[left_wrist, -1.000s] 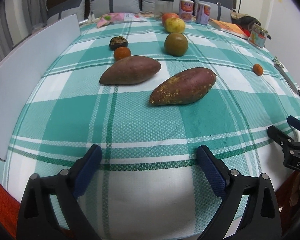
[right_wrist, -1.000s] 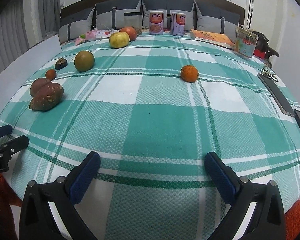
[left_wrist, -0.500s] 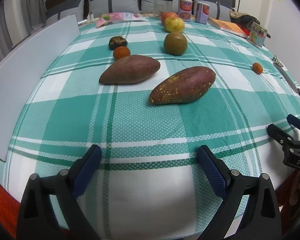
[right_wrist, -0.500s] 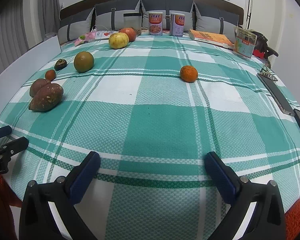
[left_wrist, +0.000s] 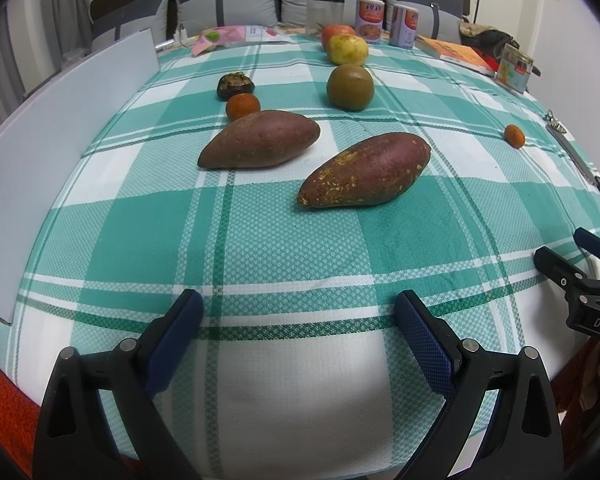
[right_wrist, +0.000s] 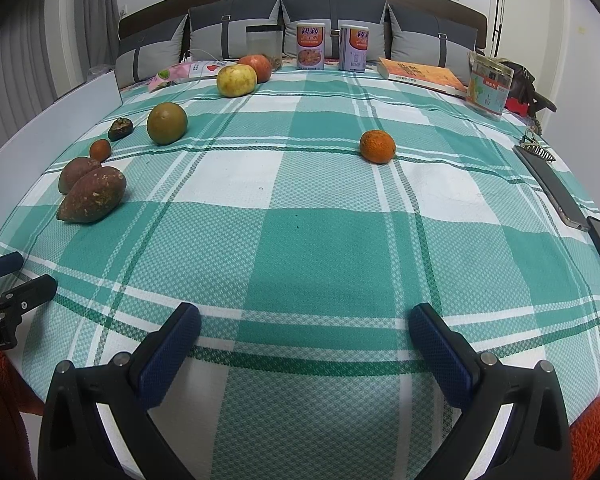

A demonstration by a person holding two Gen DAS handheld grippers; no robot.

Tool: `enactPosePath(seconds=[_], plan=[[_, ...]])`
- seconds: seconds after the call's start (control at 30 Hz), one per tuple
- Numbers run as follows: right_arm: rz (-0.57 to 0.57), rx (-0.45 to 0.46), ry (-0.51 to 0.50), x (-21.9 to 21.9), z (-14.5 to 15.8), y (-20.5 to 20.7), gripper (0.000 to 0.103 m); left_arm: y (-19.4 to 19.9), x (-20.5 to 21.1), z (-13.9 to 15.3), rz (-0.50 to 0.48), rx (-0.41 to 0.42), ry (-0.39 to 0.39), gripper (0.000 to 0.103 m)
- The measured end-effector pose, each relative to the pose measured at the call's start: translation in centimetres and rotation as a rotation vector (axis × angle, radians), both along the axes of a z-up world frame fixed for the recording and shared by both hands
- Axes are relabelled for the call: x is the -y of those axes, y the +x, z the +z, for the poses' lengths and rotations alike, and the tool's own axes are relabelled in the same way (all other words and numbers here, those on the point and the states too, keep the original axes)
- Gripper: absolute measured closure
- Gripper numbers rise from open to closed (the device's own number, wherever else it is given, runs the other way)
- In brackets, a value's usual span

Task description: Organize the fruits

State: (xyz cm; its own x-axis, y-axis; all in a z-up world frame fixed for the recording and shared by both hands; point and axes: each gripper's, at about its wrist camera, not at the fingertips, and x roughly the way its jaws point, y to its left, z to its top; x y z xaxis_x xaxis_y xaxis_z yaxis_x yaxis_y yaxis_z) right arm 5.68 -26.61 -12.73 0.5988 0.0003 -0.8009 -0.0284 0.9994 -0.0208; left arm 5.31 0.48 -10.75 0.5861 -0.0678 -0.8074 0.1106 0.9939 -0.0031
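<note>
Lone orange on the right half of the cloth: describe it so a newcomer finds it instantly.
Start from the green-and-white checked tablecloth. The other produce lines its left side; the lone orange sits by itself right of centre, in front of the two cans. It is bright orange, rough-skinned, and bigger than the small orange by the sweet potatoes.

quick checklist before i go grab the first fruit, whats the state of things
1. Left gripper jaws open and empty: ok.
2. Right gripper jaws open and empty: ok.
3. Lone orange has free cloth all round for the right gripper: ok.
4. Small orange free to pinch: not ok, the sweet potato lies right in front of it and the dark fruit close behind.
5. A place to sort fruit into: cannot tell, no bowl or tray shows.
</note>
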Motion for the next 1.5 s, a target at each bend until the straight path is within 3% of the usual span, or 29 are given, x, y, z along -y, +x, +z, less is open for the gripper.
enactPosePath(seconds=[1.3, 1.4, 1.5], plan=[[0.001, 0.000, 0.000, 0.1, 0.0, 0.0, 0.000, 0.3, 0.1, 0.1, -0.008, -0.009, -0.001, 0.004], [0.002, -0.001, 0.000, 0.1, 0.0, 0.0, 0.000, 1.6, -0.7, 0.8, -0.052, -0.083, -0.030, 0.005], [0.002, 0.000, 0.000, 0.1, 0.0, 0.0, 0.000, 2.6, -3.4, 2.8, -0.035, -0.042, -0.094, 0.005]])
